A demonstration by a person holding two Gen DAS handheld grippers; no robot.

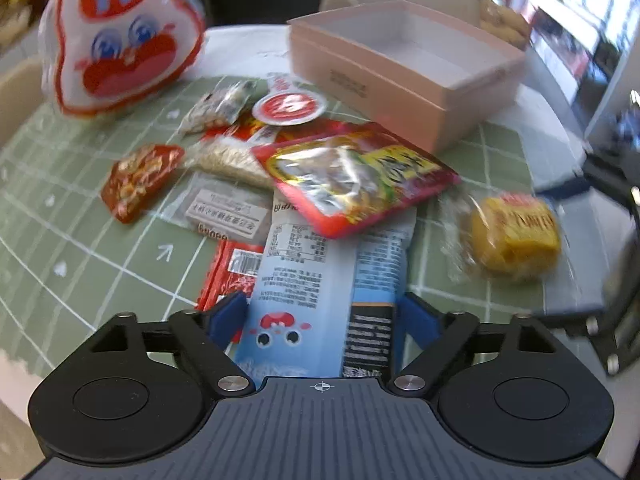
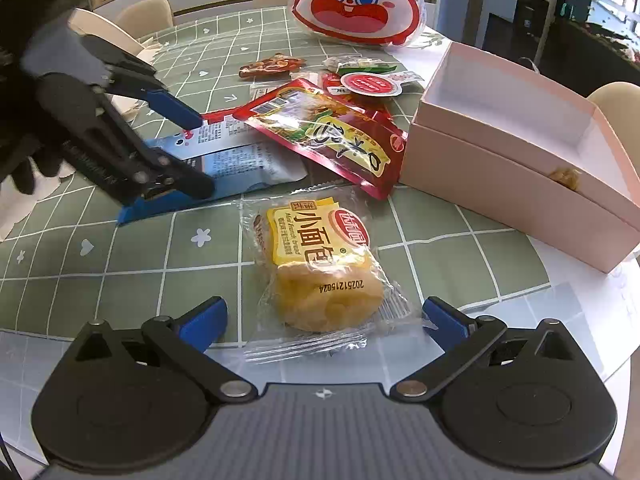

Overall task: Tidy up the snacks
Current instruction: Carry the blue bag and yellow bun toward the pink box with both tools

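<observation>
A pink box [image 2: 516, 160] is sitting open on the table [image 2: 120, 248], at the right of the snack pile. Its white inside is holding one small brownish morsel [image 2: 566, 178] against the near wall; the rest is showing bare.

The right claw [image 2: 324, 320] is standing with its jaws spread wide, its blue fingers [image 2: 204, 324] flanking a clear-wrapped small bread [image 2: 320, 264] with a yellow label, which is lying on the green checked cloth. The pads are not pressing on the wrapper.

The left claw [image 1: 320, 320] is also gaping fully, its fingers straddling a pale blue packet [image 1: 316, 280] that is lying flat, gripping nothing. A red pouch [image 2: 332, 136] is resting across that packet's far end, just beside the box. Beyond it, smaller packets are lying scattered with a round red-lidded cup [image 2: 370, 84], and a big rabbit-faced bag [image 2: 356, 0] is standing at the far edge.
</observation>
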